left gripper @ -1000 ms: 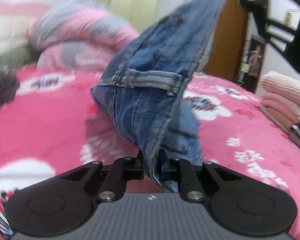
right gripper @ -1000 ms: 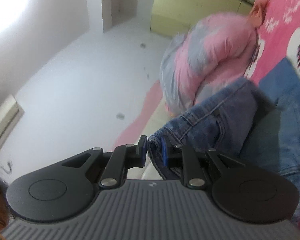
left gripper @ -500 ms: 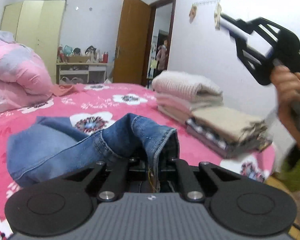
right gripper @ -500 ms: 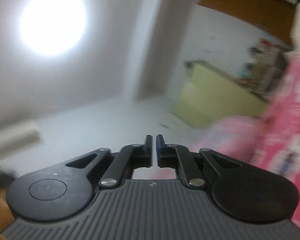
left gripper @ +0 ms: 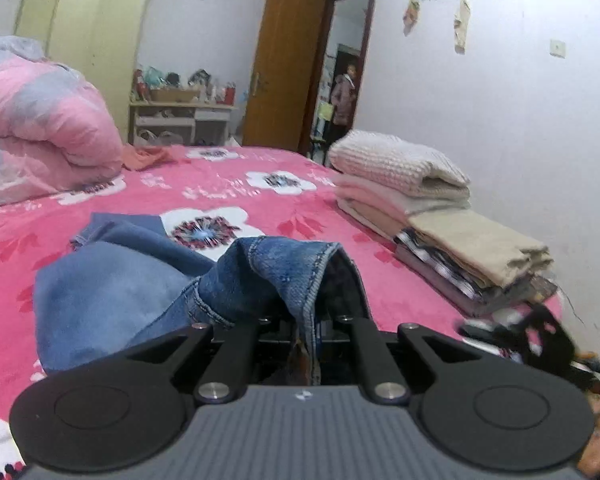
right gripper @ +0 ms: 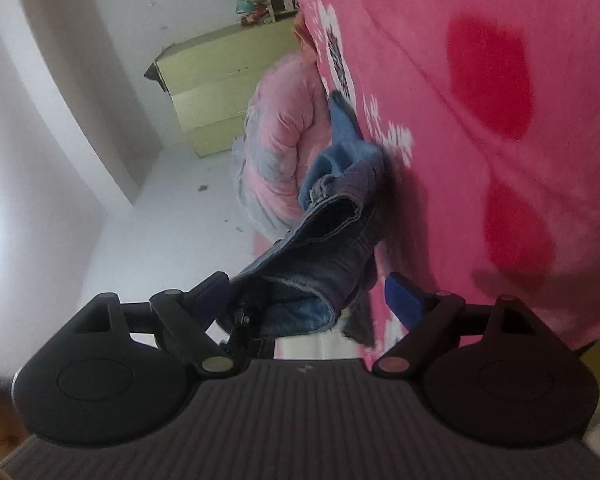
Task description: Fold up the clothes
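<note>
Jeans (left gripper: 112,292) lie on the bed (left gripper: 260,200), one hem up between the left tongs (left gripper: 308,336). Right of the jeans, at the bed's edge by the wall, sits a stack of folded clothes (left gripper: 432,216). Behind the jeans to the left, a rolled quilt (left gripper: 40,120) rests on the bed. Right tongs (right gripper: 304,300) straddle the jeans' near end, spread wide.

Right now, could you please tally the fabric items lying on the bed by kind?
Jeans: 1
Rolled duvet: 1
Loose orange garment: 1
Folded piles: 2, the white-topped pile and the beige-topped pile
Total: 5
</note>
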Demonstrator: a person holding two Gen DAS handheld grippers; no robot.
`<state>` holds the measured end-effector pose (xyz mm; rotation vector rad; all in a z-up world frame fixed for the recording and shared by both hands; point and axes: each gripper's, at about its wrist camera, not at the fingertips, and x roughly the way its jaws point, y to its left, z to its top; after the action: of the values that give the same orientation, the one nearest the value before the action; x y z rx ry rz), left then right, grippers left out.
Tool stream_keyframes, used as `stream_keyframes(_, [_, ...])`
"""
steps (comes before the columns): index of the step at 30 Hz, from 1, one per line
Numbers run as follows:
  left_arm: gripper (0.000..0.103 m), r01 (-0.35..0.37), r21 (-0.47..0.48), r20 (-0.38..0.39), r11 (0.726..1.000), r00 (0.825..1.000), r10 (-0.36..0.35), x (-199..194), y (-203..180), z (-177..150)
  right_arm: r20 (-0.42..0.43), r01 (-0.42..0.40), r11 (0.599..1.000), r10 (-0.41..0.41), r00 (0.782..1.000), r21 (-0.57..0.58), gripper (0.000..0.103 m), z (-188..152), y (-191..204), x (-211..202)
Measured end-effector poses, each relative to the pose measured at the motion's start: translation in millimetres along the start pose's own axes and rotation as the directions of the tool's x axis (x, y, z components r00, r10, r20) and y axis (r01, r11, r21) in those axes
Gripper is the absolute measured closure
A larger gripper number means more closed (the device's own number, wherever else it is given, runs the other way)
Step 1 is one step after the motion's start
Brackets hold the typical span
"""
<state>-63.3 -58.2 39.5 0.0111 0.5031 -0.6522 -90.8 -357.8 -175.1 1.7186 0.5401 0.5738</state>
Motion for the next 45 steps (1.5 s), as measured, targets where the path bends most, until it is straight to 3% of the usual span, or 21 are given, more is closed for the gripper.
stream_keyframes(4, [0.095,-0.018,0.06,-0.011,0.998,1.0,0.019,-12.6,-8.1,-11.0,-0.01,-0.035,0.999,0.035,0.999,0.034,0.013,9.0,-8.4,31.7])
stream_keyframes(6, [0.095,-0.019,0.065,-0.012,0.998,1.0,0.019,-19.5,-8.1,-16.1,-0.022,-0.051,0.998,0.052,0.998,0.031,0.016,14.9,-5.1,48.9])
stream_keyframes(7, [0.095,-0.019,0.068,-0.011,0.998,1.0,0.019,-21.1,-7.6,-17.8,-0.031,-0.056,0.998,0.056,0.998,0.018,0.022,17.9,-0.9,57.3])
stream_keyframes(9, [0.095,-0.016,0.077,-0.012,0.997,1.0,0.017,-23.1,-6.0,-19.8,-0.044,-0.044,0.998,0.042,0.998,-0.037,0.05,21.2,9.5,69.3])
stream_keyframes(10, [0.095,-0.005,0.082,-0.013,0.997,1.0,0.006,-23.4,-6.4,-19.5,-0.035,-0.047,0.997,0.045,0.998,-0.062,0.074,24.6,16.3,69.9])
stream_keyframes(11, [0.095,0.008,0.088,-0.015,0.996,1.0,-0.007,-23.5,-7.4,-18.6,-0.026,-0.05,0.995,0.048,0.999,-0.086,0.085,27.9,23.0,70.5])
stream_keyframes(14, [0.095,0.068,0.117,0.002,0.991,0.998,-0.069,-26.3,-17.8,-15.2,0.013,-0.069,0.981,0.072,0.997,-0.181,0.093,37.0,50.4,69.7])
stream_keyframes(17, [0.095,0.154,0.163,0.049,0.975,0.985,-0.164,-26.0,-40.6,-9.7,0.088,-0.109,0.936,0.146,0.985,-0.335,0.094,38.5,96.0,51.5])
stream_keyframes(20, [0.095,0.28,0.177,0.08,0.943,0.951,-0.298,-21.5,-63.6,-3.6,0.18,-0.111,0.849,0.234,0.955,-0.517,0.095,23.5,144.0,2.9])
stream_keyframes(25, [0.095,0.468,0.208,0.115,0.859,0.86,-0.496,-23.5,-91.0,1.7,0.295,-0.005,0.628,0.373,0.88,-0.778,0.095,-33.4,220.7,-81.1])
stream_keyframes(28, [0.095,0.51,0.164,0.132,0.844,0.837,-0.532,-24.4,-83.9,-0.4,0.3,0.077,0.479,0.409,0.862,-0.874,0.095,-72.6,250.7,-99.3])
stream_keyframes(31, [0.095,0.498,0.078,0.156,0.864,0.85,-0.504,-26.5,-59.2,-6.4,0.264,0.114,0.369,0.385,0.884,-0.923,0.095,-89.8,266.5,-83.8])
stream_keyframes(33, [0.095,0.461,-0.004,0.179,0.887,0.873,-0.453,-31.9,-33.5,-12.0,0.221,0.09,0.365,0.337,0.915,-0.927,0.095,-82.3,271.5,-56.0])
stream_keyframes(36, [0.095,0.382,-0.136,0.218,0.914,0.912,-0.348,-43.4,10.8,-21.3,0.131,0.023,0.417,0.232,0.964,-0.909,0.095,-62.3,271.0,12.6])
stream_keyframes(38, [0.095,0.331,-0.238,0.247,0.913,0.93,-0.273,-51.7,51.1,-27.7,0.064,-0.011,0.459,0.148,0.987,-0.888,0.095,-49.7,269.4,69.9])
stream_keyframes(41, [0.095,0.258,-0.385,0.288,0.886,0.946,-0.15,-64.9,119.7,-37.7,-0.033,-0.039,0.514,0.021,0.999,-0.857,0.095,-35.0,265.1,160.8])
stream_keyframes(45, [0.095,0.181,-0.546,0.3,0.818,0.954,-0.011,-71.4,216.7,-49.3,-0.13,-0.013,0.551,-0.174,0.976,-0.834,0.095,-41.1,253.4,304.8])
